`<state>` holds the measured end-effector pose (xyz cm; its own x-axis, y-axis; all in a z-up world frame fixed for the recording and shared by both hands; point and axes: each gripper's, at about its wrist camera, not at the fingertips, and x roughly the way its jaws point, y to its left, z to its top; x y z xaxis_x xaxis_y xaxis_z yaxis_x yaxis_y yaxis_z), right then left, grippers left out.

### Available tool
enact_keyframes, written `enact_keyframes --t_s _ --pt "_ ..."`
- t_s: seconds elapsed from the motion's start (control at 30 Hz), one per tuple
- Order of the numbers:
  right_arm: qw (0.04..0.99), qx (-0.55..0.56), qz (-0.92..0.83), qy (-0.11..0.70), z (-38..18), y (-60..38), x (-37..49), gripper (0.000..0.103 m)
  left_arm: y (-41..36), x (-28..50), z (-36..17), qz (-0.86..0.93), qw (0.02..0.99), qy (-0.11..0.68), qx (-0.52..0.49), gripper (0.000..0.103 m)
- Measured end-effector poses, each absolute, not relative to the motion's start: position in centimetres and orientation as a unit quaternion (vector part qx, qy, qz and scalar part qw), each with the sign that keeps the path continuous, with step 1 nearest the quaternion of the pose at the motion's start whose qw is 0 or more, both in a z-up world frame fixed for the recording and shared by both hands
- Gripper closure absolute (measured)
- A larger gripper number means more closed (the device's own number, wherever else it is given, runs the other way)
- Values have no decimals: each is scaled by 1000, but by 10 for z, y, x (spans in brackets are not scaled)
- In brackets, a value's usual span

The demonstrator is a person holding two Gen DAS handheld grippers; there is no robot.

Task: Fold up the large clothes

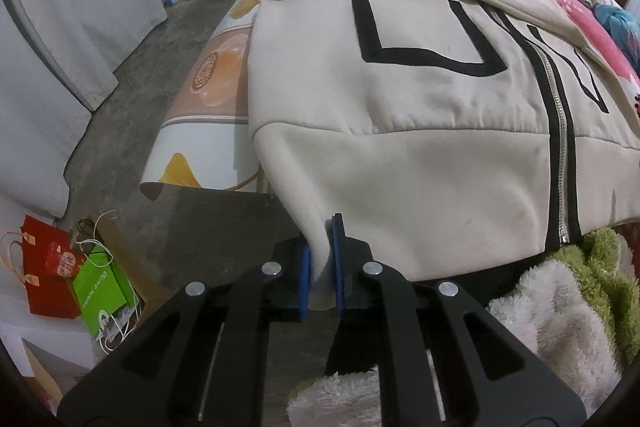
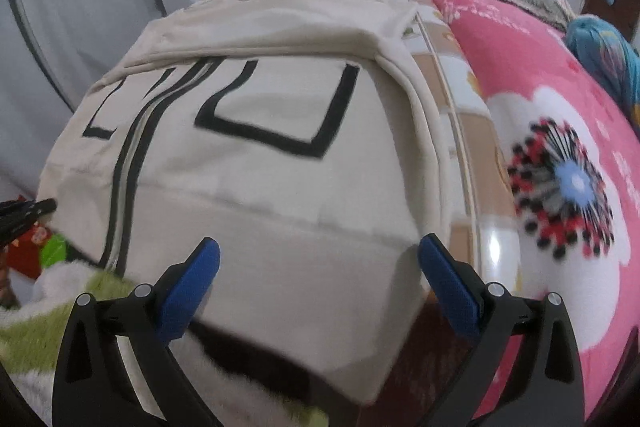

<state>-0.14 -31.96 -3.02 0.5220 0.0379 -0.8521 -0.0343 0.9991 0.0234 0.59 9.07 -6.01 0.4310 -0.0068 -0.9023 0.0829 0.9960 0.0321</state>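
Cream zip jacket (image 1: 420, 115) is lying face up across the patterned bed sheet (image 1: 224, 67), both sleeves already folded in over the chest. Left gripper (image 1: 321, 267) is clamping the jacket's lower left hem corner; right gripper (image 2: 320, 287) is hovering with jaws spread wide over the lower right hem, grasping nothing. Bringing the hem up toward the collar is seemingly still remaining.

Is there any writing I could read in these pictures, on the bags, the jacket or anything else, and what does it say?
Green bag: white lettering running sideways, too blurred to read for sure.
Red bag: a label with characters, too small to read.
Jacket: only black line shapes beside the zip, no readable word.
Pink blanket: flowers and faint marks, nothing legible.
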Motion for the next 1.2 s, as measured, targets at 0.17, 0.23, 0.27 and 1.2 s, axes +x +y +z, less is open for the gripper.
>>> enact_keyframes --t_s 0.17,0.23,0.27,1.2 --pt "857 26 0 514 -34 -336 -24 6 89 6 -61 -27 845 533 38 94" --pt "851 43 -5 523 -37 -344 -29 6 88 6 -61 -27 845 532 38 94" --pt "848 52 -5 528 -40 -347 -31 6 88 6 -61 -27 845 532 39 94" --pt "857 138 57 492 -23 -350 -43 98 92 -5 -11 -128 882 452 -41 98"
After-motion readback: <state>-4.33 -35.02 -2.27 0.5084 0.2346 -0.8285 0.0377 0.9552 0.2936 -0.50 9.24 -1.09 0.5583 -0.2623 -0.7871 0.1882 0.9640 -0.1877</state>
